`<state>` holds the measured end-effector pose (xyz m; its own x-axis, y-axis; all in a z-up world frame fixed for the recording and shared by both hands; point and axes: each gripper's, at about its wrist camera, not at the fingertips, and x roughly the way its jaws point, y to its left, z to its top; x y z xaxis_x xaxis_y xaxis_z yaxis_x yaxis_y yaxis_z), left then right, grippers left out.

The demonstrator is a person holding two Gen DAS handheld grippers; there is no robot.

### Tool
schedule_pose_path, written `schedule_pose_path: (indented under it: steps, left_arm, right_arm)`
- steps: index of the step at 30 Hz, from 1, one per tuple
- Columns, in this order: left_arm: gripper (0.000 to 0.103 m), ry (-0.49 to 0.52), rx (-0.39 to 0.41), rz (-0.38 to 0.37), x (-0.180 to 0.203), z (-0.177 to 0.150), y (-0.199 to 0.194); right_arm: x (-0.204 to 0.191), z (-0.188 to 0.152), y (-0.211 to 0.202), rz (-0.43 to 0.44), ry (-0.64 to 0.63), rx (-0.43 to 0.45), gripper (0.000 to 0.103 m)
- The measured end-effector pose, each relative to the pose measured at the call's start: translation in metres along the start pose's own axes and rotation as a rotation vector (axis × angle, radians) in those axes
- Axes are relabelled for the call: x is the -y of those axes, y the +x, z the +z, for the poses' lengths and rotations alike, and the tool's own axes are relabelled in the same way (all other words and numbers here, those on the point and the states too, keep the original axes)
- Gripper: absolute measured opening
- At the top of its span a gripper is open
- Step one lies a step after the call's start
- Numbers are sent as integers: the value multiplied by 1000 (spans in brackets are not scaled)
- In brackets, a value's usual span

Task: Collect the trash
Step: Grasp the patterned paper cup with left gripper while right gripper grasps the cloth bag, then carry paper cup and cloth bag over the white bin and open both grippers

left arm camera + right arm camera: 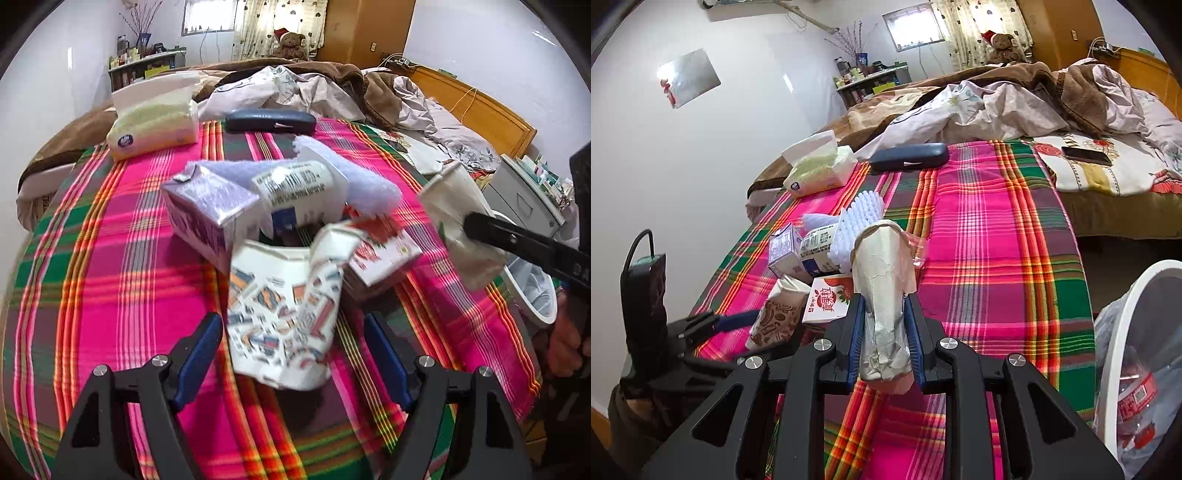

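Crushed flat and clamped lengthwise: a white paper cup (882,280), pinched narrow between the pads of the right gripper (884,332), long axis in line with the fingers, rim end out ahead and squashed base back toward the camera. Carried clear above the plaid blanket (997,258), touching nothing below. Off to the right of that cup and lower, past the blanket's right edge: the white-rimmed bin (1106,350), lined with a clear bag, some wrappers already inside. Judged the deciding relation for the next move: bin sideways to the right and down from the held cup, not ahead of it, so a swing across that edge before any release. Nearer the bin by far than the other hand.

Further out, toward the blanket's near edge: a patterned paper cup (280,314), dented, lying between the jaws of the left gripper (293,325) with its long axis running away from the camera, roughly along the fingers. Jaws there stood wide, pads clear of the cup on both sides, nothing gripped; some blur on the cup, so contact with the blanket hard to tell. Just behind it, a small heap in the blanket's middle: purple carton (203,218), white carton (299,192), red carton (380,254), touching or overlapping. All of that well apart from the bin, on the left hand's side.
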<state>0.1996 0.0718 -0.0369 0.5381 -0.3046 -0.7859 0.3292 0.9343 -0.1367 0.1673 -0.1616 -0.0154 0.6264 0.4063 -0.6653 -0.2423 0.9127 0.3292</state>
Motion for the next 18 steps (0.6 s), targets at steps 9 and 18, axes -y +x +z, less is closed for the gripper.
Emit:
schedule_pose_path:
  steps: [9, 18]
  left_arm:
    - [75, -121, -29, -40, -17, 4, 12]
    - [56, -117, -4, -19, -8, 2, 2]
  right_arm:
    - [1, 0, -1, 3, 6, 7, 23]
    - [6, -5, -4, 2, 23, 9, 23]
